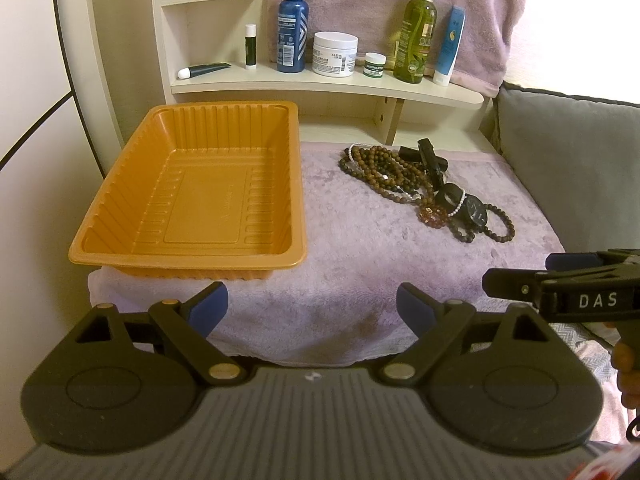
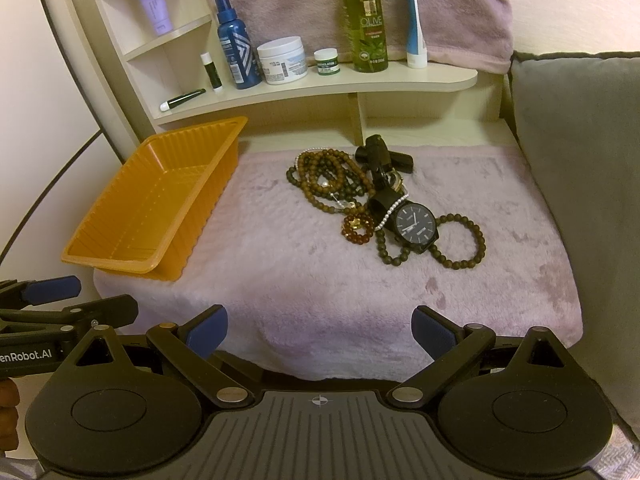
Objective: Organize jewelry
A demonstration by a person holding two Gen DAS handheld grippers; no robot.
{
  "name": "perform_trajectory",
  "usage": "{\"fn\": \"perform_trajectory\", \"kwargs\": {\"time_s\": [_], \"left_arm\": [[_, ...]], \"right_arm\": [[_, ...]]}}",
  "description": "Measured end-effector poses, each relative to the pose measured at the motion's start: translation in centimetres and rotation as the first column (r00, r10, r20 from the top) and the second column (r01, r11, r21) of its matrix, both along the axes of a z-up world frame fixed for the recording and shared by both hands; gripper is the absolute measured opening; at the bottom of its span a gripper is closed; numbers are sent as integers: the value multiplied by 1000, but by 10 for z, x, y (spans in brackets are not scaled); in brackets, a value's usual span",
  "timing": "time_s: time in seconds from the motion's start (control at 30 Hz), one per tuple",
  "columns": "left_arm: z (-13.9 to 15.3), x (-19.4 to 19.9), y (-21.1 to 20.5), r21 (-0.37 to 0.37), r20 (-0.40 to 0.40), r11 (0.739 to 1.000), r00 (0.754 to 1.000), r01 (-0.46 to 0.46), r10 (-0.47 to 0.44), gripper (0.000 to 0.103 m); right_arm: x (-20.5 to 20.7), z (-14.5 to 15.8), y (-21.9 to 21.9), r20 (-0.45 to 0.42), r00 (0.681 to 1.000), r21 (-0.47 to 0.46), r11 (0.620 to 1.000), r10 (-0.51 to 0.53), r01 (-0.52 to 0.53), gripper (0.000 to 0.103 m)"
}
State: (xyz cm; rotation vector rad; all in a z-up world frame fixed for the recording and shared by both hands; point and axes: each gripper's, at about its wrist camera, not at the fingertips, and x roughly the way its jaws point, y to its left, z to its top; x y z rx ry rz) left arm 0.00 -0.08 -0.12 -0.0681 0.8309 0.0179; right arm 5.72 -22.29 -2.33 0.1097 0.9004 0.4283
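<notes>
Jewelry (image 1: 424, 188) lies heaped near the surface's back right corner, beside the empty tray (image 1: 192, 196) at the left edge, ready for sorting. Left gripper (image 1: 312, 308) waits with fingers spread, empty. From the right wrist, right gripper (image 2: 320, 328) likewise gapes, aimed at the watch (image 2: 414, 226).

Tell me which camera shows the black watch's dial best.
The right wrist view: the black watch faces the lens, its hands and markers visible among the beads. In the left wrist view the watch is smaller, seen obliquely, its dial dark and unreadable.
</notes>
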Motion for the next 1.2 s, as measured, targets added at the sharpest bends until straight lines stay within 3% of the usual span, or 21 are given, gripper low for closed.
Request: {"fn": "perform_trajectory", "kwargs": {"time_s": [1.2], "left_arm": [[1, 0, 1, -5, 1, 1000, 1000, -3, 3, 90]], "right_arm": [[0, 3, 2, 4, 1000, -1, 1000, 1, -1, 98]]}}
